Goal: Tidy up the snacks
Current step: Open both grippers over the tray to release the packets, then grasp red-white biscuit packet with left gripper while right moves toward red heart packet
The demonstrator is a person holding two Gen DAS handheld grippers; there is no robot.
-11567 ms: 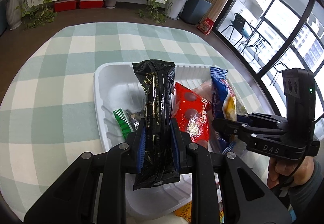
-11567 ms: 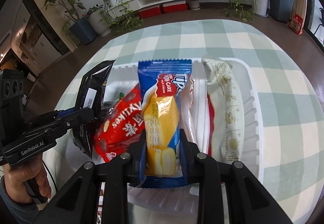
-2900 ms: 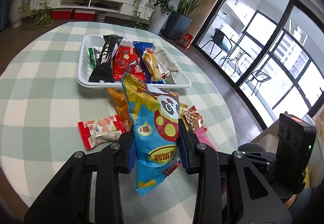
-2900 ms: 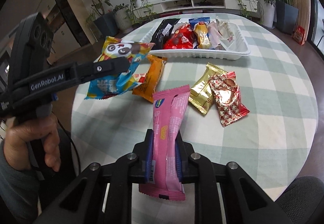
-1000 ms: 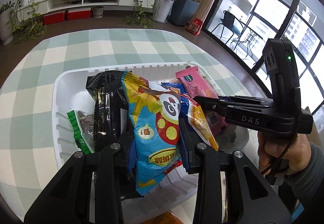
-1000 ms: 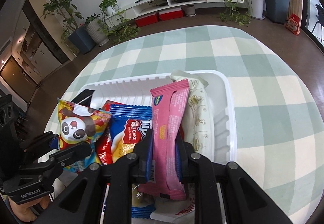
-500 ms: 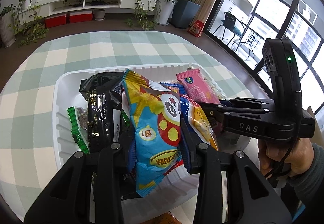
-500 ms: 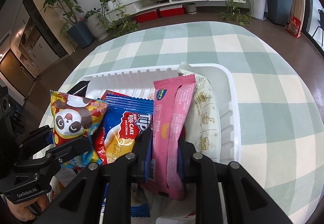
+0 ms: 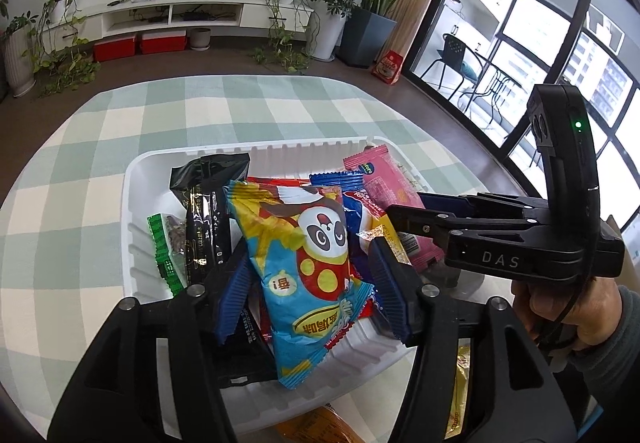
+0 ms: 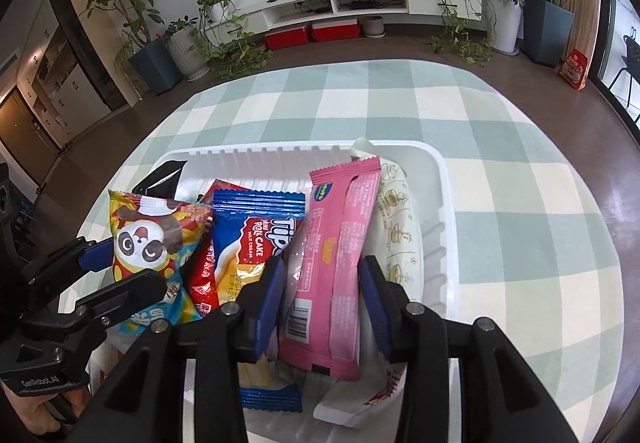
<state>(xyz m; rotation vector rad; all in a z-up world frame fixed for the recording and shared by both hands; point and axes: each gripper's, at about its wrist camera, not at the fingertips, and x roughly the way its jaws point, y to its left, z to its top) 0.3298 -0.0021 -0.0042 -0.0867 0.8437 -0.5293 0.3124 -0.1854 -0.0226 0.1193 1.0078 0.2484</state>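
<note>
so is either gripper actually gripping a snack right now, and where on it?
Neither. The left gripper is opening around the panda bag, pads off its sides. The right gripper is opening around the pink bar, also clear. Both snacks sit in the white tray.

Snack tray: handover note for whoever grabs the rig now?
Left gripper: jaws opening, panda bag between the pads but released, standing in the tray.
Right gripper: jaws opening, pink bar loose between them, in the tray beside the blue roll cake.
Done: black, green, red, blue, cream packs plus these two are in the tray.
Left: back both grippers out; an orange pack and a gold one lie outside the near rim.
</note>
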